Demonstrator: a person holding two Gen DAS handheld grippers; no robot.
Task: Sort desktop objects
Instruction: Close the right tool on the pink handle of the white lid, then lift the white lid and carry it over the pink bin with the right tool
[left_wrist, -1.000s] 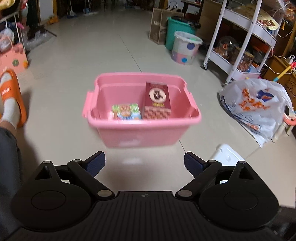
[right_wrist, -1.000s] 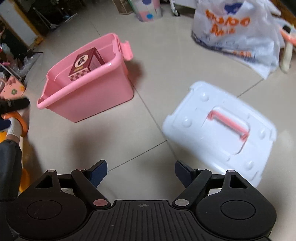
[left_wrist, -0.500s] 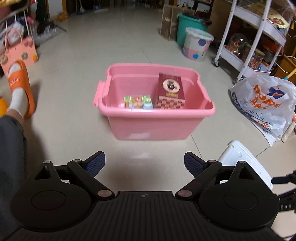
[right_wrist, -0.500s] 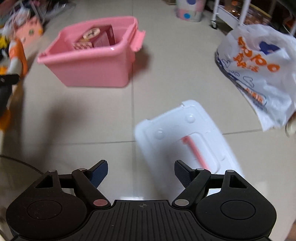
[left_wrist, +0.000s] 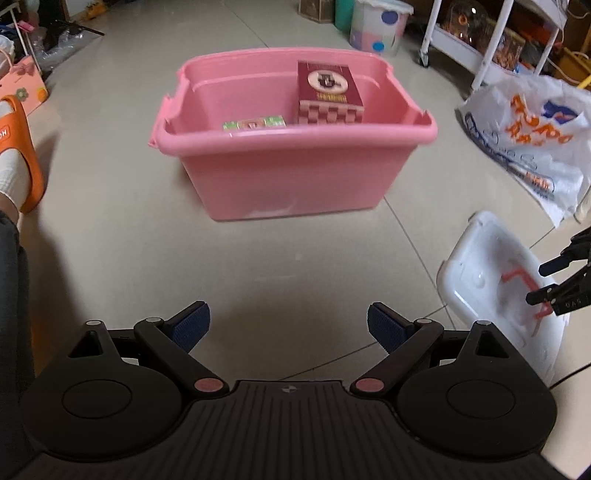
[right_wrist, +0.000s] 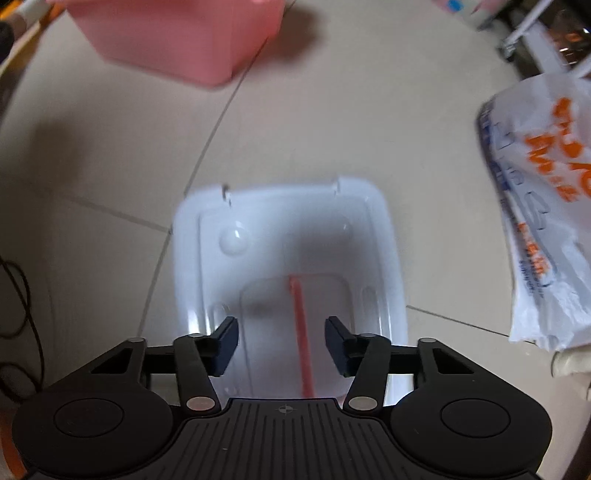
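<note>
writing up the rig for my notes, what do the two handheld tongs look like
Both look alike: matte black plastic, a ribbed central body with a small crosshair mark, two round discs at its sides, and jointed linkage arms with pinkish pivot caps. The left tongs carry dark blue textured pads; the right tongs have darker navy pads. No sleeves or cables on them show.

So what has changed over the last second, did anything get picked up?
Nothing is picked up. The right gripper has moved over the white lid, its open fingers either side of the pink handle. The left gripper neared the pink bin, open. Both boxes remain inside.
</note>
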